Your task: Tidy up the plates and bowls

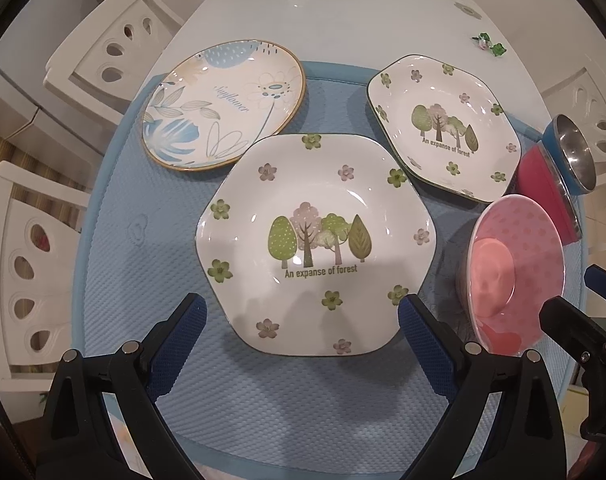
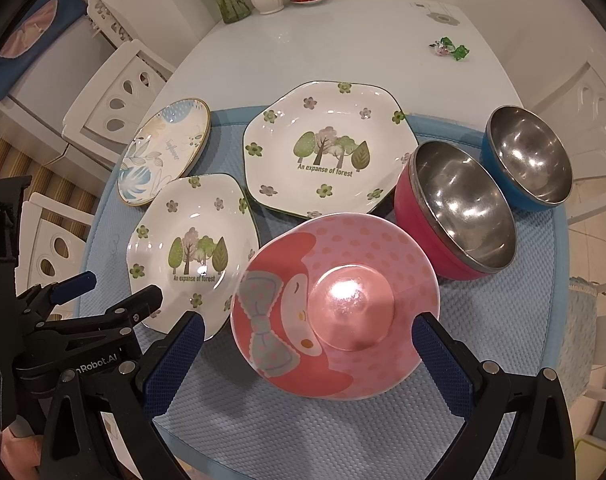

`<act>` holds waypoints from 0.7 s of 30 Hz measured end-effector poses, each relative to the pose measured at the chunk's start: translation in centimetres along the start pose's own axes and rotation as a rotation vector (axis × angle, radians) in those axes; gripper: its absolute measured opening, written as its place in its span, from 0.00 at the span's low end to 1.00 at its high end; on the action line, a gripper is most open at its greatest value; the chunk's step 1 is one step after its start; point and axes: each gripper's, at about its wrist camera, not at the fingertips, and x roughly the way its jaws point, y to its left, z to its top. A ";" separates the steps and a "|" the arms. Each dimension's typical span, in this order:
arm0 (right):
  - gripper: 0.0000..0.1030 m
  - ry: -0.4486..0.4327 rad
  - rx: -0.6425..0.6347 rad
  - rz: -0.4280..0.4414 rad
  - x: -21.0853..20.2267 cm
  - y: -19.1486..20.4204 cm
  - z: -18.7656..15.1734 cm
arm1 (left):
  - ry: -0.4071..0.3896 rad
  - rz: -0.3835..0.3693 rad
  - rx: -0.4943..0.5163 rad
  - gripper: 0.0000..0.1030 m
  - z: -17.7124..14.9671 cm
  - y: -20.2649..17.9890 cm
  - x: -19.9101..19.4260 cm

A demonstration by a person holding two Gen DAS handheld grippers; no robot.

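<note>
White table (image 1: 323, 24), blue mat (image 1: 143, 208) — my left tongs (image 1: 303, 316) hang released before the near forest plate (image 1: 315, 240). My right tongs (image 2: 309, 336) gape around the upturned pink bowl (image 2: 335, 300), not gripping; beyond it sit a second forest plate (image 2: 327, 148) and two steel bowls (image 2: 459, 204).

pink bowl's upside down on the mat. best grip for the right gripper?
Pinch the pink bowl across its raised foot ring, from above. It lies inverted, rim on the blue mat, so no lip is exposed. The right gripper already straddles it, open.
</note>
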 end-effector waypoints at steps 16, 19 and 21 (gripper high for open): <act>1.00 0.007 -0.002 -0.002 -0.1 -0.1 -0.2 | 0.002 0.008 0.005 0.94 -0.1 0.0 -0.2; 1.00 0.003 -0.003 -0.001 -0.3 -0.2 -0.4 | -0.004 0.007 0.003 0.94 -0.2 0.0 -0.5; 1.00 0.001 0.002 0.003 -0.4 -0.2 -0.4 | -0.006 0.012 0.004 0.94 -0.3 0.0 -0.6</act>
